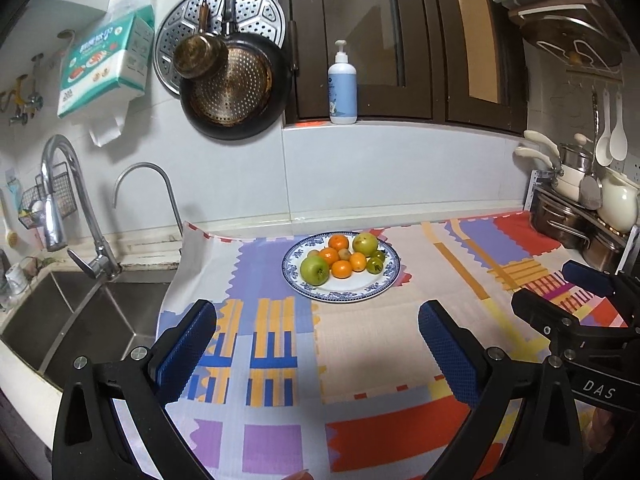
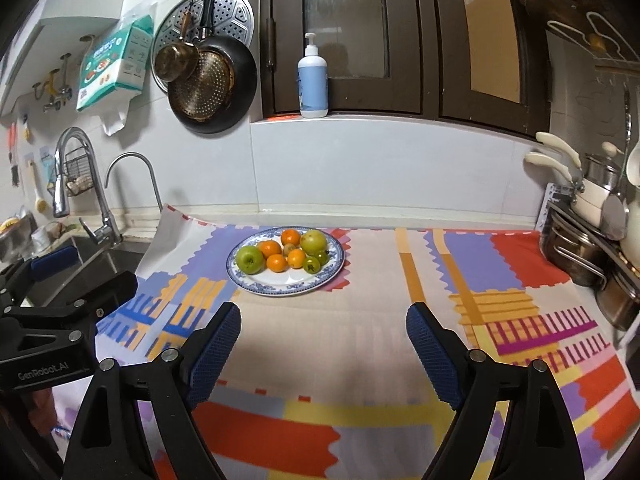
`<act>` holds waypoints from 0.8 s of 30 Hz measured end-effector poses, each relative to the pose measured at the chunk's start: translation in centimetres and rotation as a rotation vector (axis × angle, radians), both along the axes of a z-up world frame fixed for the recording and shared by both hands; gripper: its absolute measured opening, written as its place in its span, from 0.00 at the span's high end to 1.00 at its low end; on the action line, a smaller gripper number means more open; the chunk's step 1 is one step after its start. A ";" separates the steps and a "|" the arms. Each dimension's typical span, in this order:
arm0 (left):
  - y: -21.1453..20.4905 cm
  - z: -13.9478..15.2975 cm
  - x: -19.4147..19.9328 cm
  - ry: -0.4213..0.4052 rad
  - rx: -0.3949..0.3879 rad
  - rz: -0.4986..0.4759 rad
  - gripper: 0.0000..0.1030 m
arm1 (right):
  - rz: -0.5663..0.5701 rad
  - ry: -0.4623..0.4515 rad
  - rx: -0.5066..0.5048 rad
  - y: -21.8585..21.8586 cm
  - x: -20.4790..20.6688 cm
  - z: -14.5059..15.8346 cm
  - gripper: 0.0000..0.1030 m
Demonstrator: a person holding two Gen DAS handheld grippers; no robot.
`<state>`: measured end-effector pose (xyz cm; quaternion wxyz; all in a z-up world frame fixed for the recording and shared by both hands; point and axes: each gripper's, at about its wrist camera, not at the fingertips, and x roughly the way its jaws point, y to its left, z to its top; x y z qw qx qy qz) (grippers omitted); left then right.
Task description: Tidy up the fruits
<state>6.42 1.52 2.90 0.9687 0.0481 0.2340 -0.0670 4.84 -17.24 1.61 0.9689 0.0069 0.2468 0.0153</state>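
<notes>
The left gripper (image 1: 318,334) stands wide open with nothing between its blue pads (image 1: 188,344); the right gripper (image 2: 324,336) is open too, a little narrower, and empty. Both hover over the patterned mat (image 1: 360,344). Their bases are cut off by the frame. Ahead of the fingers, well apart, a blue-rimmed plate (image 1: 390,278) holds two green apples, four oranges and small fruits, perhaps kiwis and green tomatoes, heaped together and partly hiding one another.

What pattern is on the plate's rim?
Blue floral on white, on the plate; clearest in the left wrist view.
</notes>
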 end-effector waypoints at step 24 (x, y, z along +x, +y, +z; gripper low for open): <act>-0.5 1.2 -4.6 -0.049 0.012 0.019 0.00 | 0.034 -0.026 0.024 -0.8 -4.0 0.7 0.17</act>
